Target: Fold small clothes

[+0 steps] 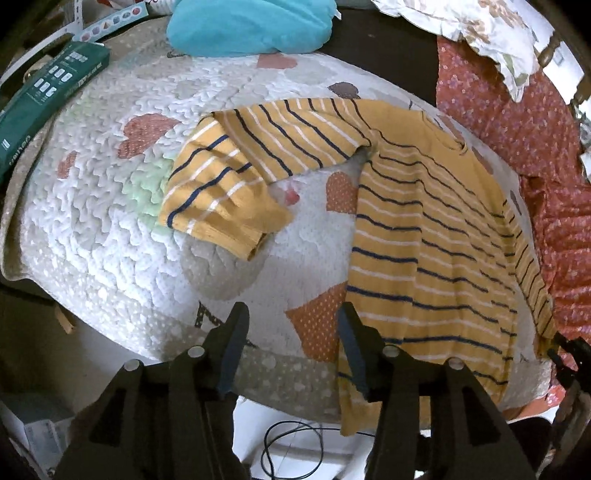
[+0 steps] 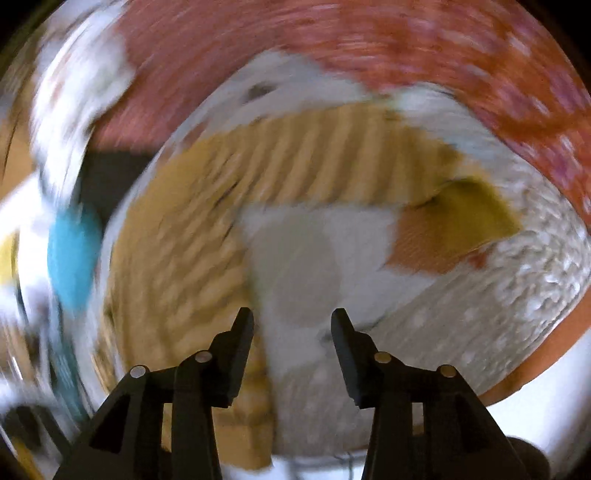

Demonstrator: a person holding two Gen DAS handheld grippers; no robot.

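A small yellow shirt with navy and white stripes [image 1: 424, 229] lies spread on a quilted heart-pattern cover [image 1: 110, 221]. Its left sleeve [image 1: 221, 184] is bent over on the cover. My left gripper [image 1: 291, 321] is open and empty, above the cover's near edge, just left of the shirt's hem. The right wrist view is heavily motion-blurred; the shirt [image 2: 207, 229] shows there as a yellow striped arc. My right gripper [image 2: 291, 325] is open and empty above the cover [image 2: 498, 288], beside the shirt. Part of the right gripper [image 1: 570, 354] shows at the shirt's right edge.
A teal cloth [image 1: 251, 26] lies at the far edge of the cover. A green box [image 1: 44, 99] sits at the far left. Red floral fabric [image 1: 517, 122] and a white printed cloth [image 1: 480, 26] lie to the right. A black cable [image 1: 295, 443] hangs below the near edge.
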